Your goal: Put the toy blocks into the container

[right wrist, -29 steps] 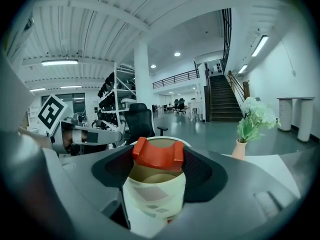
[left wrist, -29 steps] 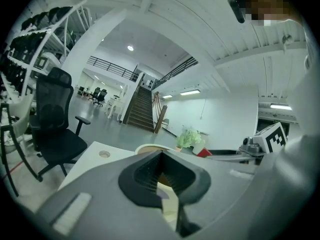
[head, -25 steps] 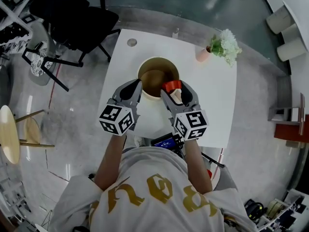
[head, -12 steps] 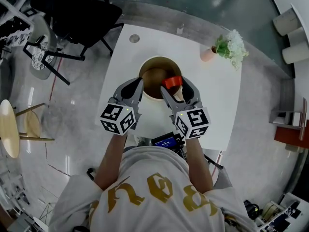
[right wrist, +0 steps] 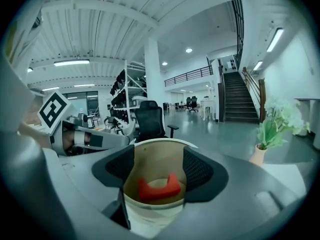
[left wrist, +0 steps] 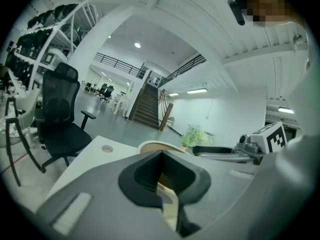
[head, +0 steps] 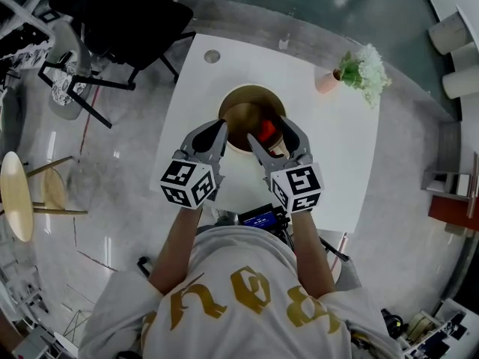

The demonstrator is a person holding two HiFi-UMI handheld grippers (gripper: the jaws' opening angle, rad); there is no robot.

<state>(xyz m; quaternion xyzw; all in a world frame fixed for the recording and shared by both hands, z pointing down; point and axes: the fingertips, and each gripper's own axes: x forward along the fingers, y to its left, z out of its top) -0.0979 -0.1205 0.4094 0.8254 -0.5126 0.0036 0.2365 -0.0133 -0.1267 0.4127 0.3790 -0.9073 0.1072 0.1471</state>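
A black chair (head: 123, 13) stands at the upper left of the head view. A round wooden stool (head: 15, 197) is at the left edge. A green plant (head: 363, 67) in a pink pot (head: 327, 82) sits at the upper right of the white table (head: 329, 148).

The tan container (head: 241, 114) stands in the middle of the table. The right gripper (head: 271, 126) hangs over its lower right rim and covers part of it. The left gripper (head: 219, 126) is at the lower left rim.

The room is big and bright, with a shiny grey floor (head: 112, 170).

The right gripper view looks down into the container (right wrist: 152, 159). The right gripper (right wrist: 159, 169) has its jaws wide apart. The red block (right wrist: 159, 188) is low inside the container, and the jaws do not touch it. From the head view the red block (head: 265, 133) is only a small red spot.

In the left gripper view the left gripper (left wrist: 161, 155) looks closed at the tips, with nothing between them, though the view is tight. Stairs (left wrist: 147, 101) show behind it.
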